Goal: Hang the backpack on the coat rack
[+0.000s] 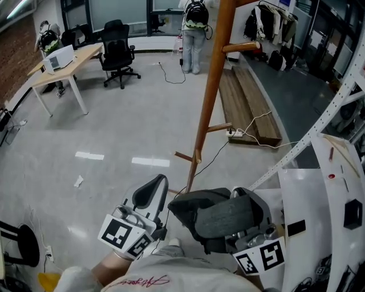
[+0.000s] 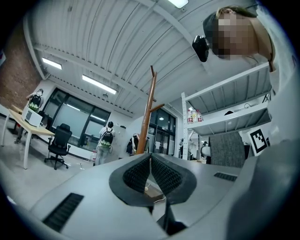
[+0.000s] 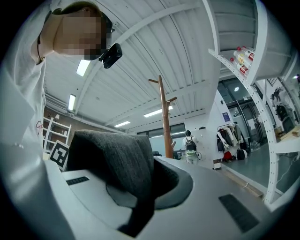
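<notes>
Right gripper (image 1: 246,201) clamps backpack (image 1: 197,212); coat rack (image 1: 210,91) ahead, cable (image 1: 212,161) across floor

The shiny pale grey floor (image 1: 131,125) is wide, with bright spots of light on it. On the left is a red-brown brick wall (image 1: 12,63). Near it stands a long light wooden desk with white legs (image 1: 68,61), with a black office chair on wheels (image 1: 118,52) beside it. Big dark glass windows (image 1: 114,10) fill the far wall. A long brown wooden bench (image 1: 251,108) lies low on the right. Overhead, the white ribbed ceiling (image 2: 117,51) has long bright strip lights (image 2: 99,84). Tall white metal shelves (image 3: 267,51) stand at the side.
</notes>
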The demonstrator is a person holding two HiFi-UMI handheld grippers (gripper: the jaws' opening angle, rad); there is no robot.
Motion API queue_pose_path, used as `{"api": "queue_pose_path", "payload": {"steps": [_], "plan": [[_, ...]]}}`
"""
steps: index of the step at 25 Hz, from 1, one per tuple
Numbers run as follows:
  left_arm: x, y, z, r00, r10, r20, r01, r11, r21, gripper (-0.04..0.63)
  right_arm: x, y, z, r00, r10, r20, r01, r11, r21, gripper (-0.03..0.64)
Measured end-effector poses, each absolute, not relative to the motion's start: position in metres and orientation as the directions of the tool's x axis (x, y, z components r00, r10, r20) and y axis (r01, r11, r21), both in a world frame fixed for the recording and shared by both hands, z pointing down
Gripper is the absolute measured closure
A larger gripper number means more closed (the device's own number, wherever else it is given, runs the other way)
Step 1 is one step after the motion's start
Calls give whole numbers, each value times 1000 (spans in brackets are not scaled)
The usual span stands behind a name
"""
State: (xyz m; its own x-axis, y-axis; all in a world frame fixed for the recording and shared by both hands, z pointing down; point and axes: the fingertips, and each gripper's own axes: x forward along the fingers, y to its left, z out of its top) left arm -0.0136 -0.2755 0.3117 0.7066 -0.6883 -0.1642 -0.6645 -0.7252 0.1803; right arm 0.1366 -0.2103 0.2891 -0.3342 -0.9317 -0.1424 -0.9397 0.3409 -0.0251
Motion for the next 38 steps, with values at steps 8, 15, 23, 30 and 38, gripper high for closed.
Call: {"api": "queue_pose_path", "payload": {"steps": [8,15,23,30,38], "plan": [[-7,-305,314,708,-689,-154,-665,-724,185,574,141,-258,292,-314,-942,-117,-948,318,-19,594],[-11,-317,309,680,-714,-165,-689,-700,190,574,141,-296,304,-297,-954,-48,-954,299,-23,594],[-16,-325,312,649,-742,-169,-711,-671,212,574,136,-362,346,-210,-972,101,-964,224,147,594],[-32,-334,318,604,-781,-158,-751,-625,215,574,147,-409,392,-162,-962,220,-951,212,224,594],[-44,-340,327,583,-801,-132,-769,-597,227,574,154,-429,446,-123,-933,338,-958,200,204,592]]}}
